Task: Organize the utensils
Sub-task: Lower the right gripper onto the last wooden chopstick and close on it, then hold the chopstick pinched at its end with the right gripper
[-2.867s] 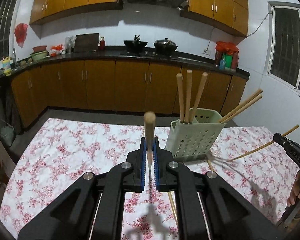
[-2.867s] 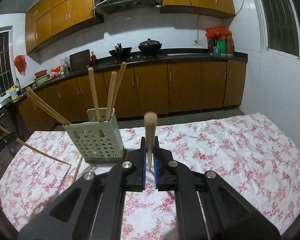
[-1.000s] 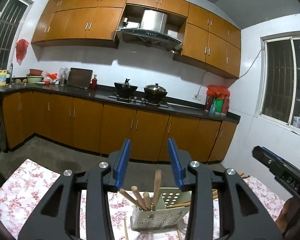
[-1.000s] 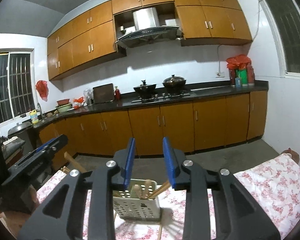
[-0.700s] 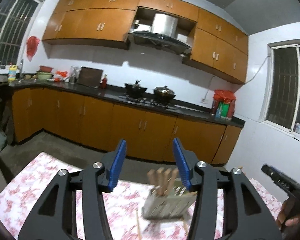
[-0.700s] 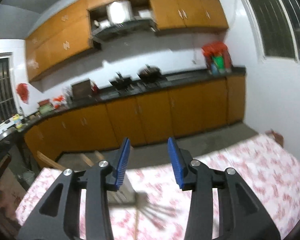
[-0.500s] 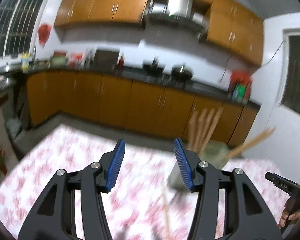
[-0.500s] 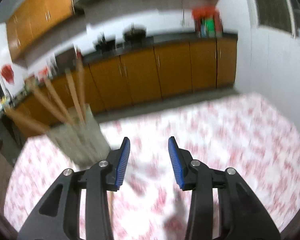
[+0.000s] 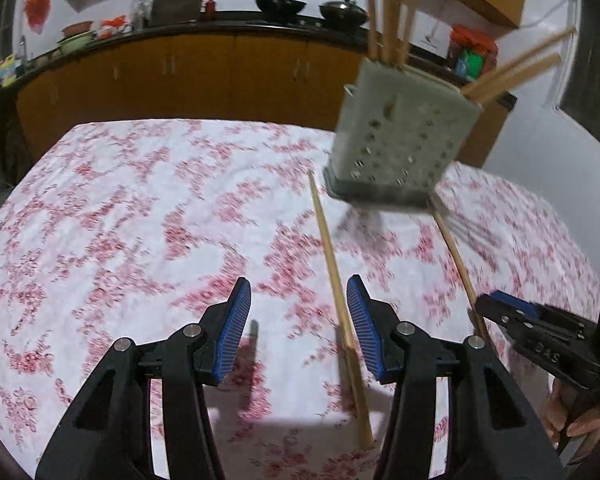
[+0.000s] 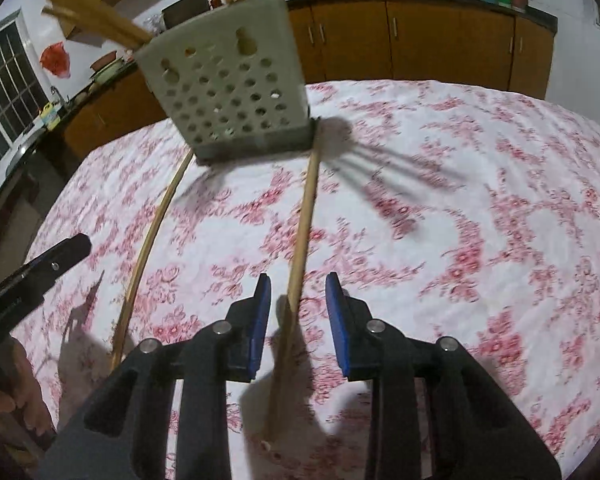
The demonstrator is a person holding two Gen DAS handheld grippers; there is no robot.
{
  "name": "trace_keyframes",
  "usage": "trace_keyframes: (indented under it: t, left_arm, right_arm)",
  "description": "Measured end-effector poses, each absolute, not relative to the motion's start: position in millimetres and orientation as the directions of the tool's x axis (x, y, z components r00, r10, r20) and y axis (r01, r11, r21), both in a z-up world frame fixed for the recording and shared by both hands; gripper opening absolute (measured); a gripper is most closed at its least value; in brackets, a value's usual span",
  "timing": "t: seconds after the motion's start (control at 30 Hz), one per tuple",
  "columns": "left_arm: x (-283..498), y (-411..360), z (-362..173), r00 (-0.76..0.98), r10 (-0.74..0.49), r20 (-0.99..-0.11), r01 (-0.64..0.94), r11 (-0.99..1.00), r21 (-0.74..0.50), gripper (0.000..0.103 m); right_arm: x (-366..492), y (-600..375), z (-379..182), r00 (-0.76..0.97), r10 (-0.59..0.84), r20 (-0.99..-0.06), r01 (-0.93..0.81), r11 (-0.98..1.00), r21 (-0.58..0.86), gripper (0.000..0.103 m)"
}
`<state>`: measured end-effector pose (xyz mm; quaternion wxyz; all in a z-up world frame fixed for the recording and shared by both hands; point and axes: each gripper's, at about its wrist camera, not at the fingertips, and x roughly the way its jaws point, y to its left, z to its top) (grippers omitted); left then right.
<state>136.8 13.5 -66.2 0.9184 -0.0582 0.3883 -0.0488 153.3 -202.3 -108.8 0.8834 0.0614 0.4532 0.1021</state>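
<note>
My left tongs (image 9: 298, 312) and right tongs (image 10: 294, 306) both gape, each straddling a chopstick (image 9: 332, 264) (image 10: 300, 232) at lower centre.

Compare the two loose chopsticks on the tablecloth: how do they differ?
The right chopstick lies centred between the right claw's open fingers; the left chopstick lies off-centre in the open left claw, close to its right finger. The left chopstick sits in a wider gap than the right chopstick. Both lie flat on the tablecloth, ungripped, pointing toward the utensil holder.
</note>
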Motion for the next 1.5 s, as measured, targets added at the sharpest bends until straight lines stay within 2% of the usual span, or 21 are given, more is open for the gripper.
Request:
trace_keyframes:
  t: [0.03, 0.1, 0.13, 0.5, 0.57, 0.63, 0.7, 0.97, 1.5]
  left_arm:
    - [136, 11, -69, 0.688, -0.138, -0.713, 0.050, 0.988, -0.143, 0.051]
    - [139, 5, -72, 0.676, -0.141, -0.723, 0.057, 0.989, -0.140, 0.051]
    - [139, 3, -75, 0.671, -0.142, -0.728, 0.060, 0.989, -0.138, 0.050]
    - [139, -20, -97, 0.622, -0.128, -0.773, 0.098, 0.992, -0.086, 0.036]
    - [140, -24, -98, 0.625, -0.108, -0.773, 0.105, 0.993, -0.053, 0.027]
    - [143, -24, -98, 0.626, -0.089, -0.775, 0.104, 0.994, -0.030, 0.013]
    - [148, -19, -97, 0.621, -0.090, -0.778, 0.098, 0.994, -0.036, 0.008]
    - [176, 27, -97, 0.619, -0.028, -0.785, -0.004, 0.999, -0.039, 0.008]
    - [179, 40, -97, 0.635, -0.060, -0.770, -0.014, 0.996, -0.090, 0.009]
  right_arm:
    - [153, -202, -110, 0.567, 0.229, -0.791, -0.126, 0.973, 0.191, 0.027]
    - [152, -199, -109, 0.583, 0.185, -0.791, -0.130, 0.982, 0.134, 0.012]
    - [153, -199, -109, 0.588, 0.166, -0.792, -0.124, 0.986, 0.115, 0.009]
    - [159, -245, -111, 0.603, 0.117, -0.789, 0.007, 0.988, 0.151, 0.008]
    - [159, -246, -112, 0.604, 0.117, -0.788, 0.006, 0.988, 0.151, 0.008]
    - [160, -246, -112, 0.606, 0.119, -0.787, 0.001, 0.989, 0.150, 0.008]
    - [160, -245, -112, 0.607, 0.119, -0.786, -0.004, 0.989, 0.147, 0.008]
    - [171, -246, -111, 0.616, 0.074, -0.784, 0.006, 0.995, 0.099, 0.008]
    - [182, -241, -115, 0.639, 0.019, -0.769, 0.016, 0.999, 0.039, 0.010]
